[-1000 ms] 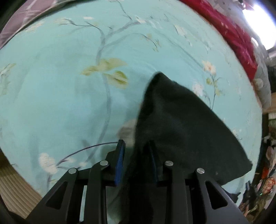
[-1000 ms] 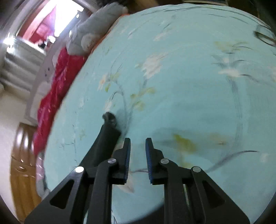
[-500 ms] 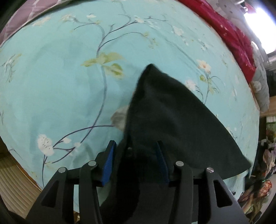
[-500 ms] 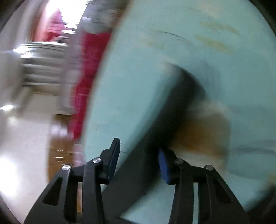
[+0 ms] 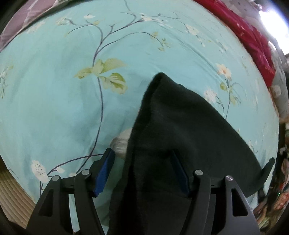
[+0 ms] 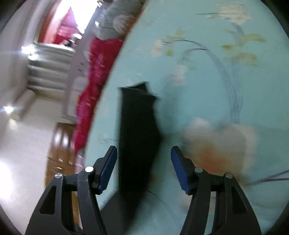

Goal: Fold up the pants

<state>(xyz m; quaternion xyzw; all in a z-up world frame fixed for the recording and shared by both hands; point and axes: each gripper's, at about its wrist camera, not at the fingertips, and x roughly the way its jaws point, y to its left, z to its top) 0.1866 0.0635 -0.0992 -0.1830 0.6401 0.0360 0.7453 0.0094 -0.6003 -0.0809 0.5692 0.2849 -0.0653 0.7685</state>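
Dark pants [image 5: 180,126] lie on the turquoise flowered bed sheet [image 5: 54,99], one corner pointing away from me. My left gripper [image 5: 142,162] points steeply down at them, jaws opening. The cloth's folded edge runs between the blue pads [image 5: 104,171], and the left pad stands clear of it. In the right wrist view a narrow dark stretch of the pants [image 6: 137,130] runs away from me near the bed's edge. My right gripper [image 6: 143,157] straddles it with jaws opening, neither pad touching the cloth.
A red blanket [image 5: 252,41] and grey bedding [image 6: 115,19] lie along the bed's far side. Beyond the bed edge in the right wrist view are a wooden cabinet [image 6: 59,144] and pale floor [image 6: 27,135]. Purple fabric [image 5: 21,16] sits at the top left.
Both grippers have spread their jaws wider. The left one no longer pinches the pants' edge. The right one swung over to the dark strip, which now lies between its pads.
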